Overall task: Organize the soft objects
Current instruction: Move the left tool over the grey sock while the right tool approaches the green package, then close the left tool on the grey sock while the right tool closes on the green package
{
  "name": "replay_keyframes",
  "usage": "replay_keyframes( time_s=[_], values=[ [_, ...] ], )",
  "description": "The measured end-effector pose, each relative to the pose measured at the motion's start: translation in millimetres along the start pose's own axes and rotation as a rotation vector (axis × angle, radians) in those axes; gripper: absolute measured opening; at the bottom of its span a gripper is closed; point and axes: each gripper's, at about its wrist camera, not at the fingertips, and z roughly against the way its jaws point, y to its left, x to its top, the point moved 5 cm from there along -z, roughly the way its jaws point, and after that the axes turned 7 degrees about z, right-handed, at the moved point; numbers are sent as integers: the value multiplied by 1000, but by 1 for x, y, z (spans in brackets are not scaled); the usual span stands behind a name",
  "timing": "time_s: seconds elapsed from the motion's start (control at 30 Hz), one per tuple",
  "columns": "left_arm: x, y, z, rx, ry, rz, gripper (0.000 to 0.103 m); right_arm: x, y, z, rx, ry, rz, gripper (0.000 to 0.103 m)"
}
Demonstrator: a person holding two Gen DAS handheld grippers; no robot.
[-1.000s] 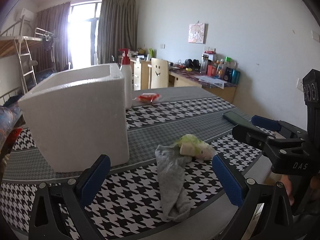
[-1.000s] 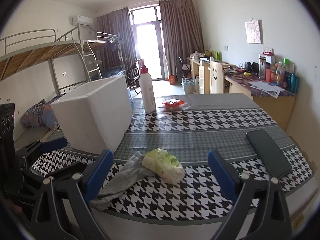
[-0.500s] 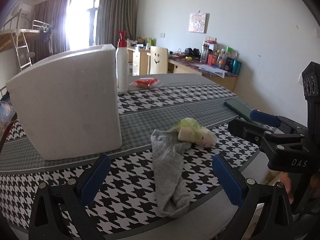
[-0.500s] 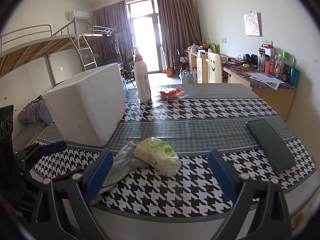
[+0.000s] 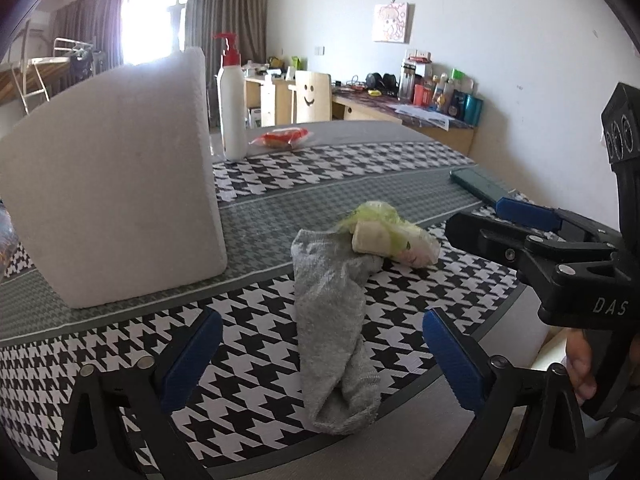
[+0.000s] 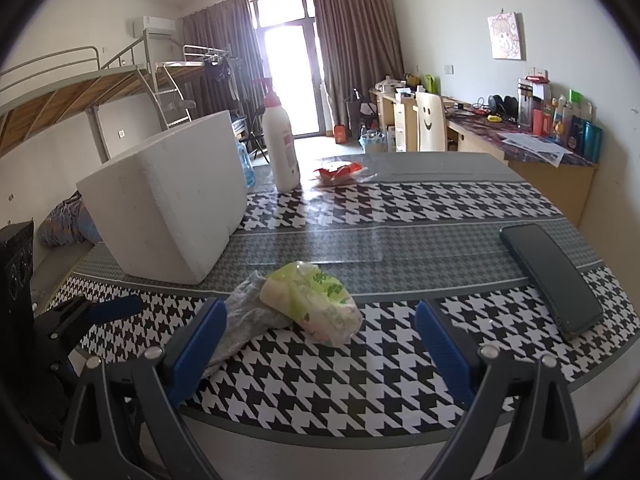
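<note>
Room: dorm-style space with a bunk bed, bright curtained window and cluttered desk beyond a table [image 6: 400, 216] covered in black-and-white houndstooth cloth.
Foam box: a white foam box [image 5: 112, 200] stands at about 10 o'clock in the left wrist view, well apart from the soft items; its opening is out of sight from this low angle.
Sock: a grey sock [image 5: 332, 320] lies limp at 12 o'clock from the left gripper [image 5: 320, 364], its far end tucked under the tissue pack.
Tissue pack: a soft green-and-white tissue pack [image 6: 312, 302] sits at 12 o'clock from the right gripper [image 6: 320, 348], touching the sock.
Left jaws: spread wide, holding nothing, straddling the sock's near end.
Right jaws: spread wide, holding nothing, lined up on the pack.
Other things: a dark phone [image 6: 552, 276] at 2 o'clock in the right view; a pump bottle [image 6: 280, 148] and a red snack wrapper [image 6: 340, 170] at the far edge.
Step in hand: probably the approach to a first pick, with the box the likely destination.
Doing it well: take the pack first, since it pins the sock; close across its narrow width, low enough to catch the bulk and not only loose film.
Sock grip: pinch a bunched fold, not a single layer.
Risk: lifting the sock first could roll the pack toward the near edge.
</note>
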Motion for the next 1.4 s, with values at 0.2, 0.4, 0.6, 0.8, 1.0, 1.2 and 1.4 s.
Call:
replay_keyframes(
  time_s=[0.2, 0.4, 0.6, 0.8, 1.0, 1.2, 1.4],
  values=[
    [-4, -1, -13, 6, 39, -4, 89, -2, 1, -6, 16, 13, -3, 97],
    [-5, -2, -21, 19, 57, -15, 80, -4, -2, -9, 22, 23, -12, 97],
    [-8, -2, -27, 37, 77, -28, 64, -4, -2, -13, 31, 28, -13, 97],
    [-11, -6, -31, 21, 99, -43, 56, -5, -2, -27, 36, 60, -13, 97],
    [-9, -5, -32, 17, 98, -45, 37, -6, -4, -39, 47, 91, -14, 97],
    [-7, 0, -31, 4, 99, -38, 28, -7, -2, -48, 58, 113, -6, 93],
    [-7, 6, -29, -4, 99, -32, 24, -10, 2, -59, 73, 157, 19, 73]
  ],
)
